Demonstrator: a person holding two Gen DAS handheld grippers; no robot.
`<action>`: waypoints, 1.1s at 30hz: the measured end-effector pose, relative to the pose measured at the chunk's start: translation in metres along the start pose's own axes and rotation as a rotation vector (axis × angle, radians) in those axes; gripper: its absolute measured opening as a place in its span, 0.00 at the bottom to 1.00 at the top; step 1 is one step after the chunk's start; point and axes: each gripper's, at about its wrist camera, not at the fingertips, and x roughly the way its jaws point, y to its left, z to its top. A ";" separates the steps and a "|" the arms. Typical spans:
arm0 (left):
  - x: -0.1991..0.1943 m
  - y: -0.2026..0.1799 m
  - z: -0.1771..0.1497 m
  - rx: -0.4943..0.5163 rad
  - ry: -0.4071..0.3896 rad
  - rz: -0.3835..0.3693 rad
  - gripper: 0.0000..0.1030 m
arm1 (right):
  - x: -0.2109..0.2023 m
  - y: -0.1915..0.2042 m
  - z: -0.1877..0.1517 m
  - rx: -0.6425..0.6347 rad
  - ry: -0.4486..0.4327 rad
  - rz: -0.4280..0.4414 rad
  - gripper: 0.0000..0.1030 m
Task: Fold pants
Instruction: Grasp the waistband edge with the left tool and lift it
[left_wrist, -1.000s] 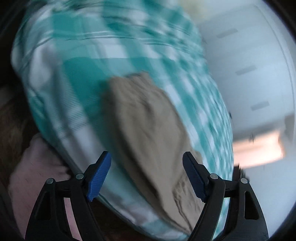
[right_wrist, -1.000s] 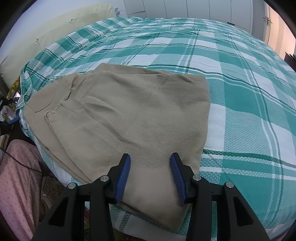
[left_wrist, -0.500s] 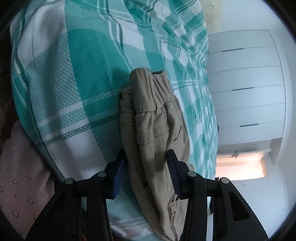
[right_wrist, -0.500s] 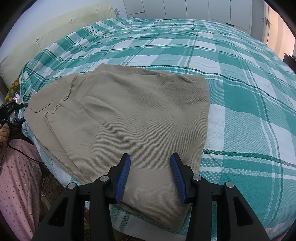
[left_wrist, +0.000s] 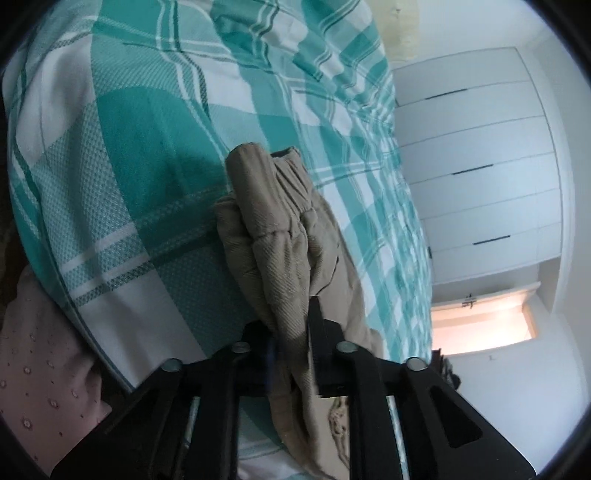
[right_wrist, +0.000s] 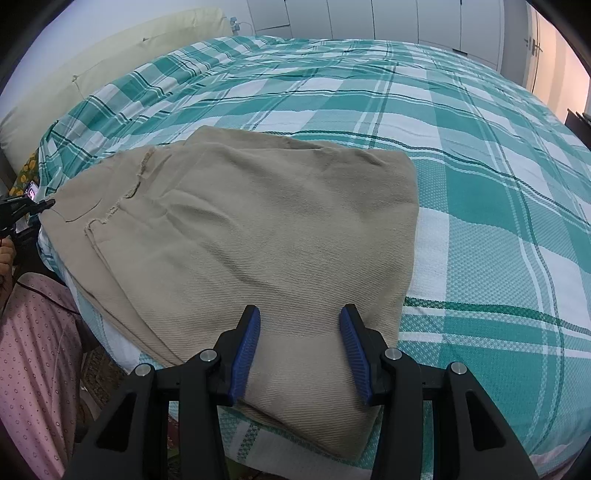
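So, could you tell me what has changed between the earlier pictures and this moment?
The left gripper moved in on the waistband end of the tan pants. Its jaws, wide apart a second ago, are closing with bunched fabric between them. The right gripper stayed put, open above the pants' near edge. The pants lie as before on the checked bedspread.

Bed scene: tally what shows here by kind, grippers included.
Khaki pants: 1
Checked teal bedspread: 1
Cream headboard: 1
Grippers: 2, the left gripper closing on the pants' waistband, the right gripper open over the folded end
Total: 5
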 end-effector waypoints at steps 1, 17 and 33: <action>0.001 0.002 0.001 -0.007 0.004 -0.004 0.37 | 0.000 0.002 -0.001 -0.001 0.000 -0.003 0.45; 0.008 0.002 0.005 0.104 -0.007 0.010 0.08 | -0.042 0.075 0.097 -0.168 0.026 0.050 0.44; 0.008 0.012 0.007 0.097 0.029 -0.014 0.09 | 0.130 0.179 0.184 -0.164 0.280 0.240 0.44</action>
